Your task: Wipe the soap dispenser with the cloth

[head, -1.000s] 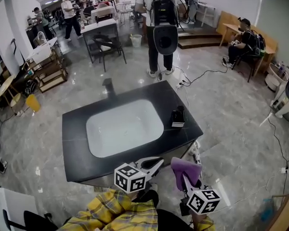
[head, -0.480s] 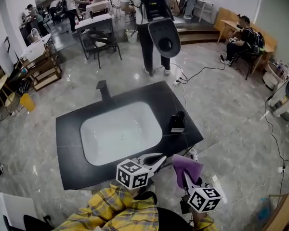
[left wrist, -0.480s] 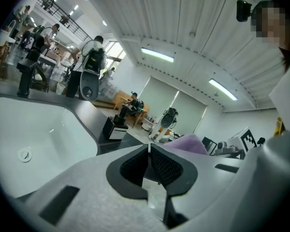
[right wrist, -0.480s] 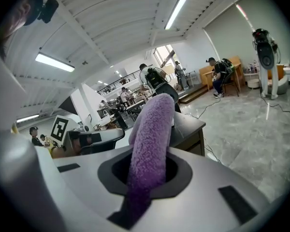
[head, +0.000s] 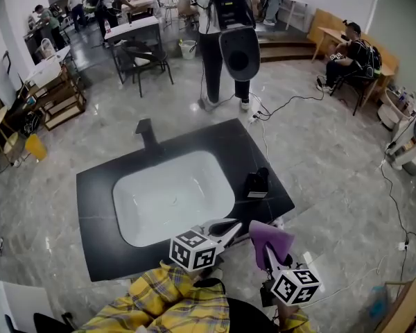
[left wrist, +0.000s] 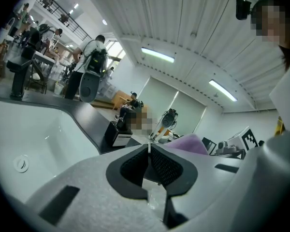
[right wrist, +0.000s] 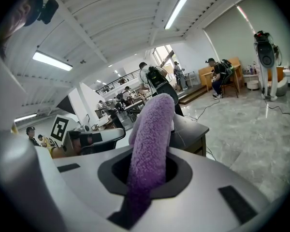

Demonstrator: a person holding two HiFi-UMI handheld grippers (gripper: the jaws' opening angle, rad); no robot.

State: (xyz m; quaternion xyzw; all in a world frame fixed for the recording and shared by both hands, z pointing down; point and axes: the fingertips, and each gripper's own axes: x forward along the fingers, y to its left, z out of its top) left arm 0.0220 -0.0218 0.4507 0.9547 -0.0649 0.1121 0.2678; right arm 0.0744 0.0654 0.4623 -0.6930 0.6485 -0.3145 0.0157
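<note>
A black soap dispenser [head: 256,183] stands on the right part of a black counter [head: 93,245], beside the white basin [head: 172,196]. It shows also in the left gripper view, soap dispenser [left wrist: 117,131]. My right gripper [head: 264,245] is shut on a purple cloth [head: 269,236], held just off the counter's near right edge. The cloth [right wrist: 151,139] sticks up between the jaws. My left gripper [head: 233,227] is shut and empty, over the counter's front edge, left of the cloth. The left gripper [left wrist: 149,149] points toward the dispenser.
A black faucet [head: 146,132] stands at the counter's far edge. A person with a backpack [head: 225,26] stands on the marble floor beyond the counter. Cables [head: 395,193] trail on the floor at right. Tables, chairs and several people fill the far room.
Both grippers have moved forward toward the counter; the counter and dispenser sit nearer and lower in the head view. The cloth stays held. The person with the backpack has shifted slightly.
</note>
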